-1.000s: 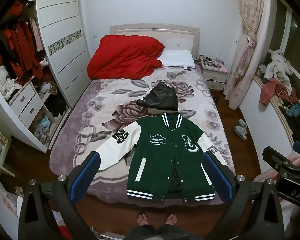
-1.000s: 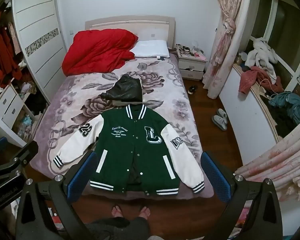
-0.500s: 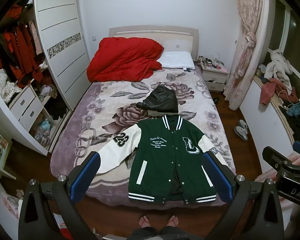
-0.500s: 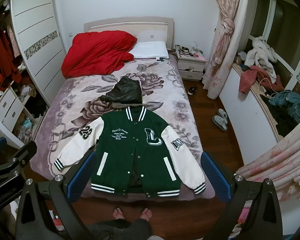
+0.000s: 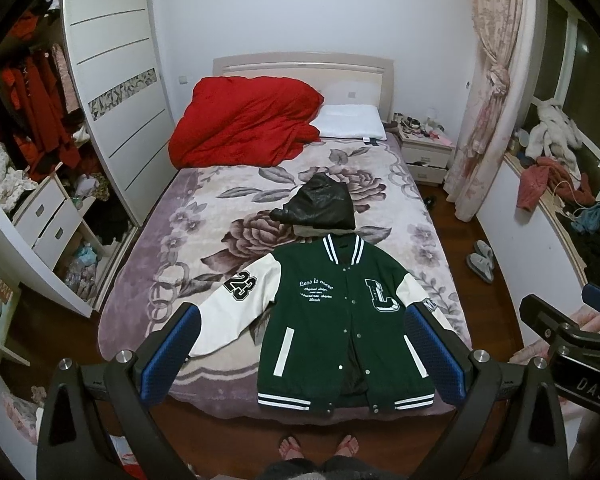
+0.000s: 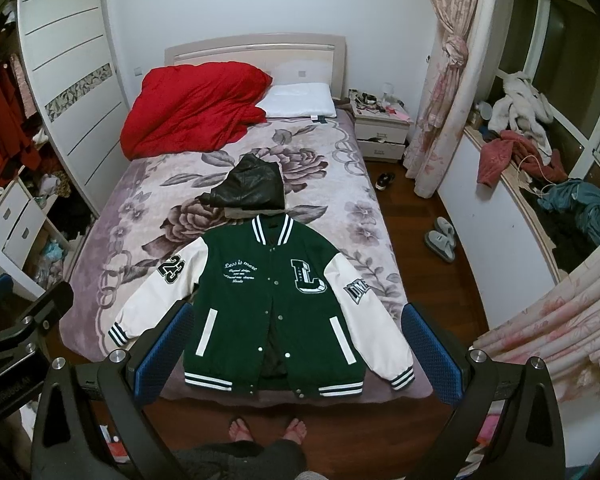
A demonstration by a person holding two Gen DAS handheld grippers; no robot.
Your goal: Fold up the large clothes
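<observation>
The bed fills the middle of both views, its flowered cover giving a flat surface for folding. The jacket lies face up at lower centre, sleeves spread, hem at the near edge within reach. A dark garment sits just above its collar. The left gripper and right gripper hover wide open, holding nothing, apparently ready to descend.

Green varsity jacket lies flat on the bed, right tool spread wide above.
</observation>
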